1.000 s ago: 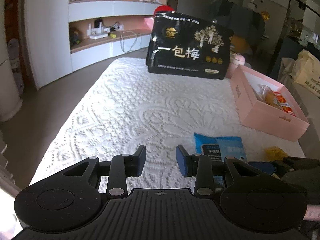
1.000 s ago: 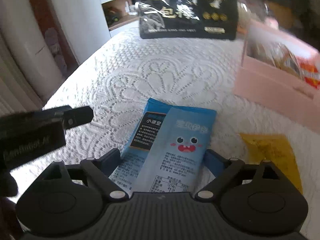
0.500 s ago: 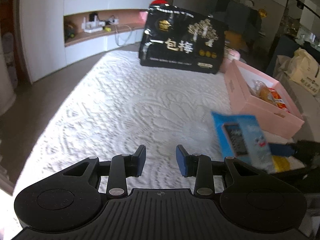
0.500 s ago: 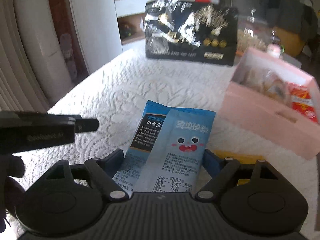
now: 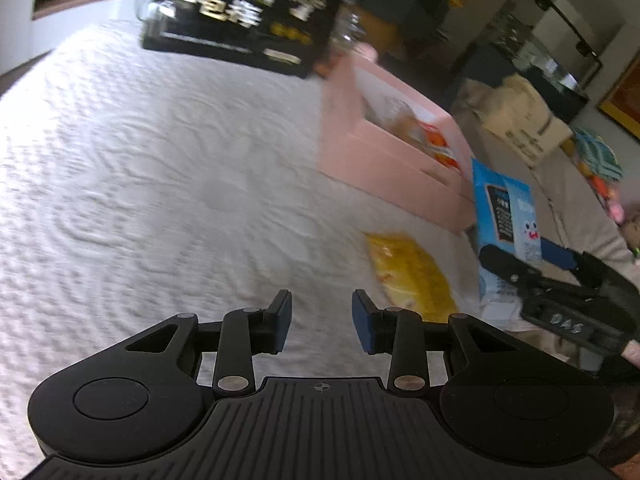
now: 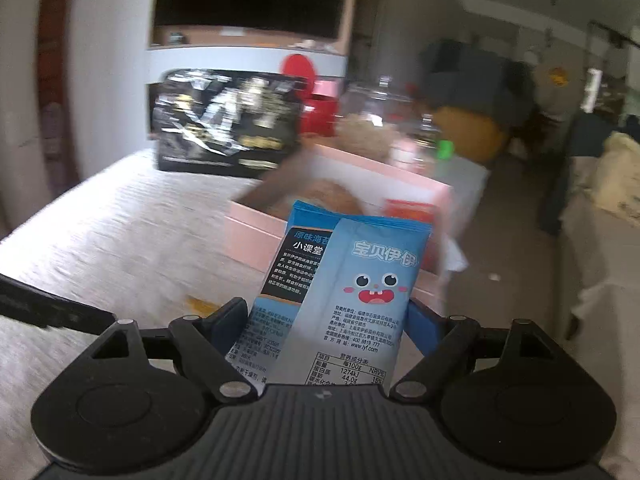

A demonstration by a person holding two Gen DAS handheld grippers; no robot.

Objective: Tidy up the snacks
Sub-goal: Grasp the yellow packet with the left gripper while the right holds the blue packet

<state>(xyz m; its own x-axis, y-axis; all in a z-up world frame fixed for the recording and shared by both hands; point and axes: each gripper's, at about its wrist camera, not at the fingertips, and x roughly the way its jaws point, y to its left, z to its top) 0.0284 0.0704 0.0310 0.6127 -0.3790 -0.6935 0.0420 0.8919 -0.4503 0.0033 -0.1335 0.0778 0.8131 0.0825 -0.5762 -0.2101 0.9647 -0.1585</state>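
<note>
One white textured cloth (image 5: 140, 184) is spread over the surface. On it, one large black bag (image 5: 240, 16) is stood at the far end, one pink box (image 5: 384, 160) holding snacks is set near the right edge, and one yellow packet (image 5: 408, 272) is laid flat near the box. One blue packet (image 6: 348, 292), which lay on the cloth a second ago, is now gripped between the jaws of the right gripper (image 6: 326, 320) and held raised before the box. The left gripper (image 5: 322, 326) is held empty, its jaws slightly apart, as before.
</note>
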